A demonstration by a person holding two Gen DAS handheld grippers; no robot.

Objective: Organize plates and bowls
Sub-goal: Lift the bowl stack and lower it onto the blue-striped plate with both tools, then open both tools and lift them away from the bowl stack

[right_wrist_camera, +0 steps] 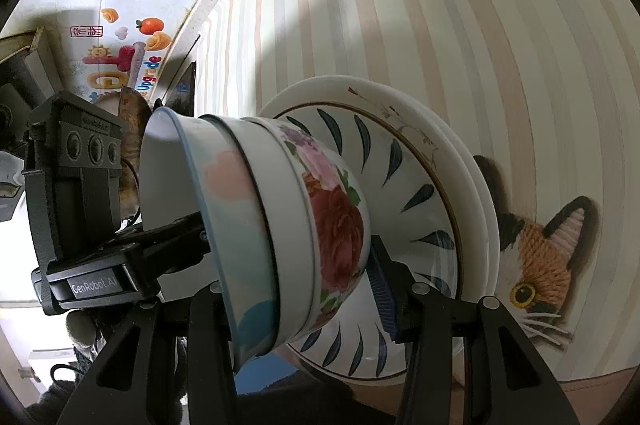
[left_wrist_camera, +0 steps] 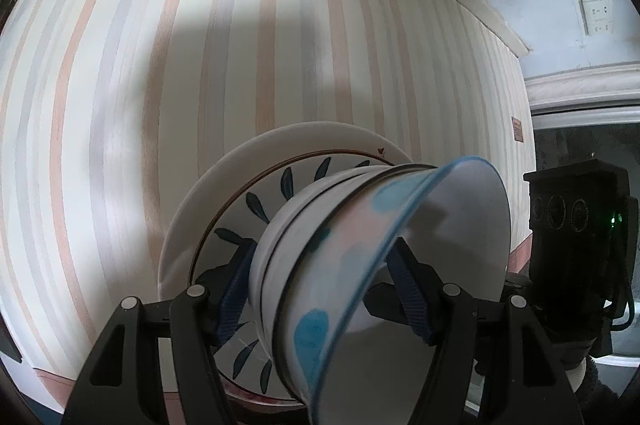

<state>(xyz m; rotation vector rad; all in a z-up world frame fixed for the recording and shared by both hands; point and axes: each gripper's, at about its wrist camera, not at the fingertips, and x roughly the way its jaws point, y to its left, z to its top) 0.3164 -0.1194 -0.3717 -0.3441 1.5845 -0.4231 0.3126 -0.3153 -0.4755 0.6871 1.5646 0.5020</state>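
A stack of nested bowls sits on stacked plates on the striped tablecloth. The top bowl [left_wrist_camera: 400, 245] [right_wrist_camera: 224, 221] is white with a blue rim and pastel spots; under it is a plain white bowl [right_wrist_camera: 280, 225], then a rose-patterned bowl [right_wrist_camera: 336, 225]. They rest on a leaf-patterned plate [left_wrist_camera: 256, 209] [right_wrist_camera: 416, 193] atop white plates [left_wrist_camera: 208, 193] [right_wrist_camera: 472, 185]. My left gripper [left_wrist_camera: 320, 289] straddles the bowl stack, one finger inside the top bowl, one outside by the plate. My right gripper [right_wrist_camera: 296, 289] straddles the stack from the opposite side. Whether either pair of jaws presses on the bowls is unclear.
A cat-face coaster [right_wrist_camera: 548, 257] lies beside the plates on the striped cloth [left_wrist_camera: 240, 25]. The table's edge runs along a wall with sockets [left_wrist_camera: 596, 1] and cartoon stickers [right_wrist_camera: 120, 57]. Each gripper's body shows in the other's view [left_wrist_camera: 576, 225] [right_wrist_camera: 76, 185].
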